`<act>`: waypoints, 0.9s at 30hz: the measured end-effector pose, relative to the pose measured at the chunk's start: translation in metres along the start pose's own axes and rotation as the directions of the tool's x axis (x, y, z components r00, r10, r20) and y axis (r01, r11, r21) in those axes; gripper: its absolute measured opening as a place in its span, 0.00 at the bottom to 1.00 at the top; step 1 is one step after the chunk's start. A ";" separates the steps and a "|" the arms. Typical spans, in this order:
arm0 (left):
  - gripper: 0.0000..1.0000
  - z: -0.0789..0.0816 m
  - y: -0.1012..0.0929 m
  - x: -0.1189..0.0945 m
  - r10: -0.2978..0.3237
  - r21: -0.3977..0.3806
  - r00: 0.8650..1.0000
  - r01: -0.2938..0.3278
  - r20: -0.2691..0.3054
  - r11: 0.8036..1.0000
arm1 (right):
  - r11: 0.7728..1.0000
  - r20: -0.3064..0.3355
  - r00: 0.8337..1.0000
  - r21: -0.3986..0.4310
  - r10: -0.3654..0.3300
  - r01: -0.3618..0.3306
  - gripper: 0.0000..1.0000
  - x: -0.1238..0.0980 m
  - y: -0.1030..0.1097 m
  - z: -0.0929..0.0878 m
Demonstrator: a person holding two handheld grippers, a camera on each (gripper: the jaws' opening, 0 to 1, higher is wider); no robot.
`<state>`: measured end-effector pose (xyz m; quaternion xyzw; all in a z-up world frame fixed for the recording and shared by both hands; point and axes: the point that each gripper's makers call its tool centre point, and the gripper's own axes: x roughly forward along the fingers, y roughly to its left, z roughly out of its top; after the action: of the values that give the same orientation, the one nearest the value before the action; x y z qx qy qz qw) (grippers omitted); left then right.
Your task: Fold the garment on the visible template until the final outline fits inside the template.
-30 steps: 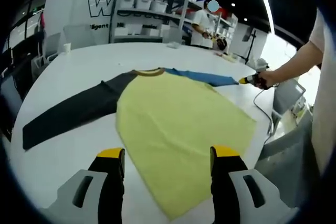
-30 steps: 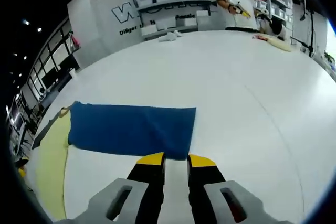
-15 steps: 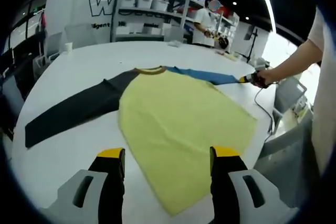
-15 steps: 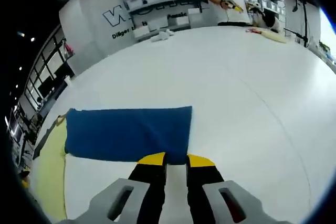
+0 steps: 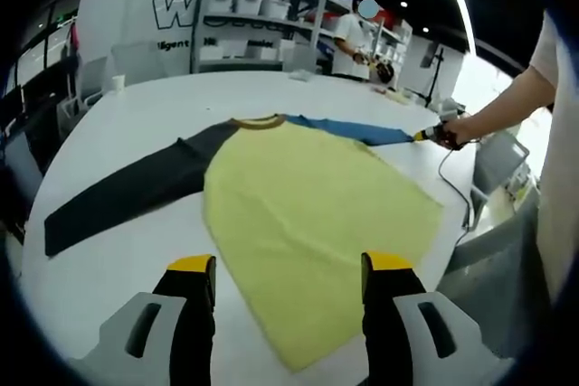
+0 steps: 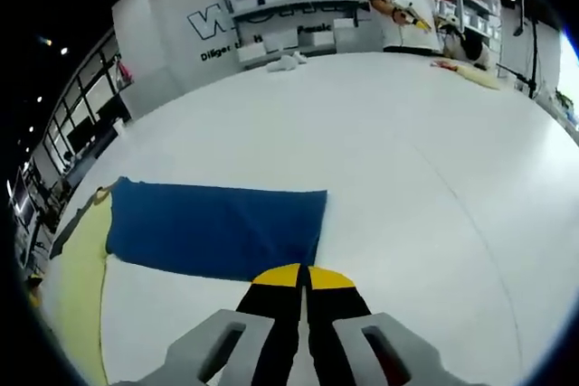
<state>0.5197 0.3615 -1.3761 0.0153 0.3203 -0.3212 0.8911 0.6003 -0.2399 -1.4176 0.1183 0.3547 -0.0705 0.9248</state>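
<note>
White table (image 6: 425, 160) everywhere; my right gripper (image 6: 303, 274) clamps the blue sleeve (image 6: 213, 226) cuff, sleeve running off left toward the yellow shirt (image 5: 308, 205). Left gripper (image 5: 288, 266) gapes, unloaded.

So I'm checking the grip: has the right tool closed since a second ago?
Yes. The right tool was parted; its jaws now meet at the blue sleeve cuff edge.

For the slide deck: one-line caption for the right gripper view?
Right gripper shut on the blue sleeve cuff, garment flat on the white table.
</note>
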 end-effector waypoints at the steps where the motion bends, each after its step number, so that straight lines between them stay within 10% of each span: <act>1: 0.63 0.000 0.000 0.000 0.000 0.000 1.000 0.000 0.001 1.000 | 1.000 0.011 1.000 0.018 0.000 0.000 0.00 -0.001 0.000 0.002; 9: 0.62 -0.001 -0.002 -0.002 -0.002 0.001 1.000 0.002 0.004 1.000 | 0.955 0.050 0.999 0.295 0.010 -0.025 0.00 -0.010 -0.001 0.002; 27: 0.62 0.001 -0.006 0.000 -0.010 0.005 1.000 0.010 0.008 1.000 | 0.900 -0.019 0.998 0.435 0.053 -0.039 0.05 -0.008 0.011 -0.016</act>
<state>0.5169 0.3567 -1.3742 0.0144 0.3159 -0.3264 0.8908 0.5867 -0.2248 -1.4217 0.3308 0.3411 -0.1241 0.8711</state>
